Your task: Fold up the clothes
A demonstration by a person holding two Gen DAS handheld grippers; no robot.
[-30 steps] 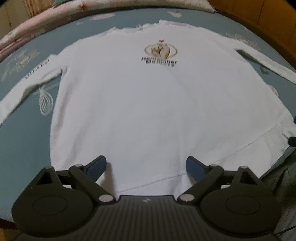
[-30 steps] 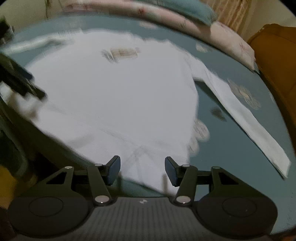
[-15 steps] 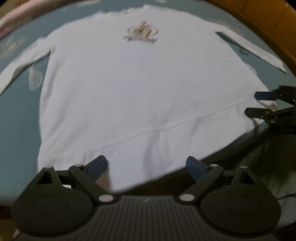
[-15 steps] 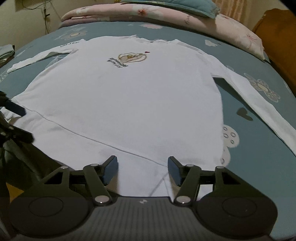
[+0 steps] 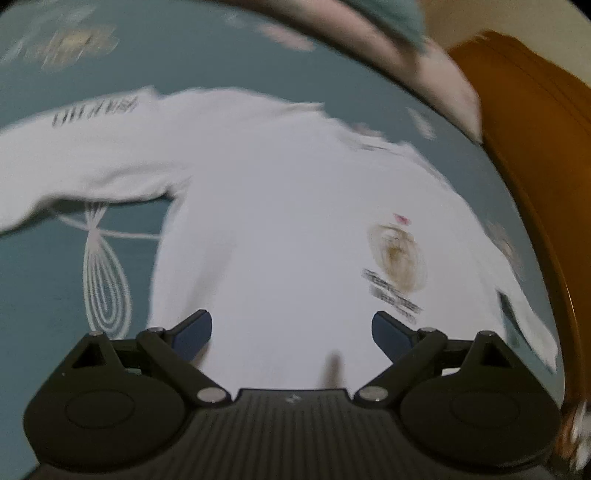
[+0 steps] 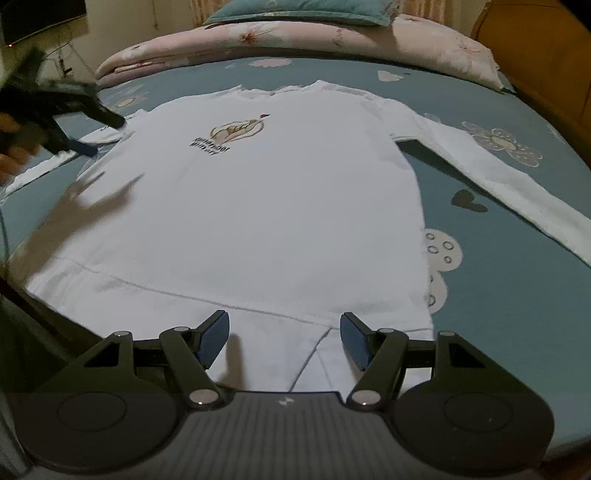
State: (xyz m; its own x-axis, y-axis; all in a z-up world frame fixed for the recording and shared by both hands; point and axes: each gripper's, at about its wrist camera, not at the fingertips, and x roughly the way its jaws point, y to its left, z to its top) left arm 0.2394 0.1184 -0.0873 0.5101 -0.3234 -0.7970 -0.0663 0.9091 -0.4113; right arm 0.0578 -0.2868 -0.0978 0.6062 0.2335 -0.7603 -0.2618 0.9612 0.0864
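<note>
A white long-sleeved shirt [image 6: 258, 206] lies flat, front up, on the bed with both sleeves spread out. Its chest print [image 6: 236, 133] faces up. My right gripper [image 6: 284, 338] is open just above the shirt's bottom hem, nothing between its fingers. My left gripper [image 5: 291, 334] is open over the shirt's body [image 5: 280, 236], near the left armpit, empty; that view is blurred. In the right wrist view the left gripper [image 6: 94, 134] shows at the far left, held by a hand, near the left sleeve [image 5: 92, 162]. The right sleeve [image 6: 509, 184] stretches out to the right.
The bed has a teal sheet [image 6: 517, 295] with white printed motifs. A pink floral quilt [image 6: 295, 37] and a teal pillow [image 6: 303, 11] lie along the head end. A brown wooden bed frame [image 5: 535, 155] stands at the right. The bed's near edge [image 6: 44, 306] drops off at lower left.
My left gripper has swung from the bottom hem up the left side to the armpit and left sleeve. My right gripper has stayed by the hem, shifting only a little.
</note>
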